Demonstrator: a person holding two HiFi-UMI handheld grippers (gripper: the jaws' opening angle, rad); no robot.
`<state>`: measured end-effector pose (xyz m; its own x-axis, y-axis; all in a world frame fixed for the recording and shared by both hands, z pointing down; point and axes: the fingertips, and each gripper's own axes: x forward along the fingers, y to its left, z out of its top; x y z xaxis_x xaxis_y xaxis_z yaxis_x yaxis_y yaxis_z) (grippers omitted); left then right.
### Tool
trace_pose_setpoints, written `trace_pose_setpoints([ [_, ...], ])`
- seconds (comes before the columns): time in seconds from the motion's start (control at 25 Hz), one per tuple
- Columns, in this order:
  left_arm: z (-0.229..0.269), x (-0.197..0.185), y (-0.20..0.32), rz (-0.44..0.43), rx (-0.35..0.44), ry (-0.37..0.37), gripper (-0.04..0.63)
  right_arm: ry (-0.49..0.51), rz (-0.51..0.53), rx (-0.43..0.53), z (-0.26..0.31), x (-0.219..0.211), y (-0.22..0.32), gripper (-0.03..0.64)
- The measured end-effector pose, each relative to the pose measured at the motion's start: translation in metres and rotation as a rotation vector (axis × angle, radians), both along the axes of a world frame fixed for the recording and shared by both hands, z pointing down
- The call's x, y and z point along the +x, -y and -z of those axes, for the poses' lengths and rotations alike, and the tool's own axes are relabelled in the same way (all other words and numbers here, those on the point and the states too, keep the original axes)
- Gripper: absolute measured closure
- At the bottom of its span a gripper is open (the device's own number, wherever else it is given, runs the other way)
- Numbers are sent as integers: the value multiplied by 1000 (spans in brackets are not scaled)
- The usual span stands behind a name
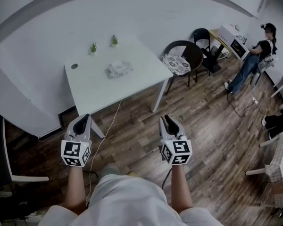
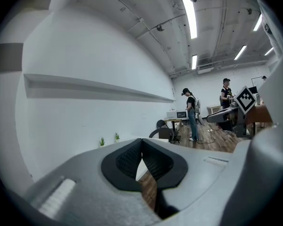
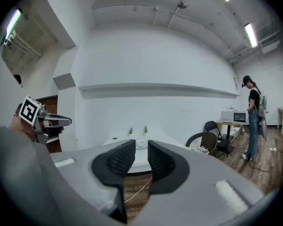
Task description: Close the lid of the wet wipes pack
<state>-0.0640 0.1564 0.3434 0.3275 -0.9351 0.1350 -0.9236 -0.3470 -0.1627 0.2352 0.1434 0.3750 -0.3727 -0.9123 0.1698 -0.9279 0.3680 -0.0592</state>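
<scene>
Head view: both grippers held short of the table

A soft, crinkled wet wipes pack (image 1: 119, 69) lies mid-top on the smooth white square table (image 1: 141, 65), its lid too small to make out. Before the table's front edge, the left gripper (image 1: 85, 117) has its ribbed pads pressed together on nothing, and the right gripper (image 1: 167, 118) is slightly parted and empty.

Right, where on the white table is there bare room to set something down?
Bare: on the table, the near strip in front of the pack and the right end beyond it. Crowded: the far edge, where two plants stand, and the left, by a dark round spot.
</scene>
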Motion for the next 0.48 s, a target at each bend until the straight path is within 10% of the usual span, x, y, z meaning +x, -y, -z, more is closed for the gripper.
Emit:
trace_pose_setpoints([
  [0.48, -9, -1, 91, -10, -1, 10, 588, 1, 23, -10, -15, -11, 91, 529],
])
